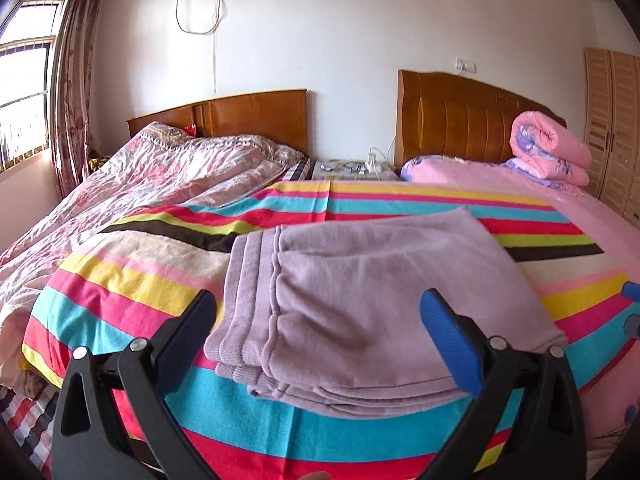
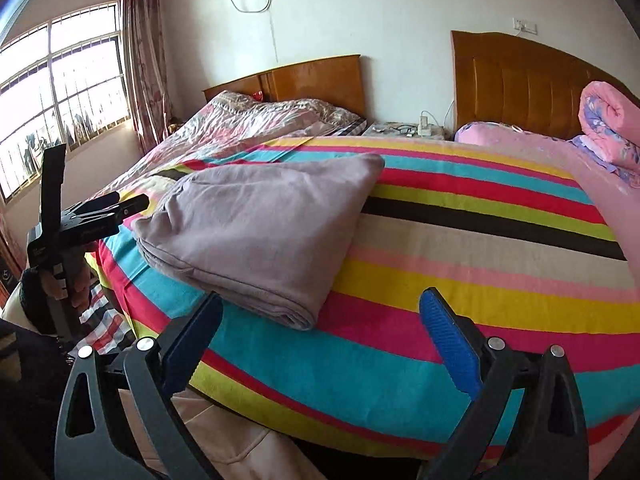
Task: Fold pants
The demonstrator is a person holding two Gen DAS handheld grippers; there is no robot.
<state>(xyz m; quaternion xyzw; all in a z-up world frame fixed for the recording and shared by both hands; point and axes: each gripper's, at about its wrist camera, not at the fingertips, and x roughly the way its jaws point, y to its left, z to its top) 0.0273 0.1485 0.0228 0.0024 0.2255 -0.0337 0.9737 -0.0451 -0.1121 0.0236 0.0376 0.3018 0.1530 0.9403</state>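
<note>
The pants (image 1: 360,280), lilac and folded into a flat stack of layers, lie on a striped blanket (image 1: 160,300) spread over the bed. In the left wrist view they fill the middle of the frame, with the ribbed waistband edges toward the lower left and the folded edges stacked at the near side.

The left gripper (image 1: 320,312) stands wide, its two fingers apart at the lower left and lower right of that frame with the near part of the pants seen between them; it holds nothing. In the right wrist view the same gripper (image 2: 136,202) shows at the left edge, just beside the pants' left corner, with a hand (image 2: 76,280) on its handle below.

The right gripper (image 2: 320,316) is also wide and holds nothing. Its fingers frame the bottom of the right wrist view, the left finger (image 2: 192,340) close to the near fold of the pants (image 2: 260,232), the right finger over bare blanket (image 2: 480,272).

Behind, in the upper half of both views, stand two wooden headboards (image 1: 460,120), a rolled pink quilt (image 1: 548,148) at the right, and a window (image 2: 60,92) at the upper left.
</note>
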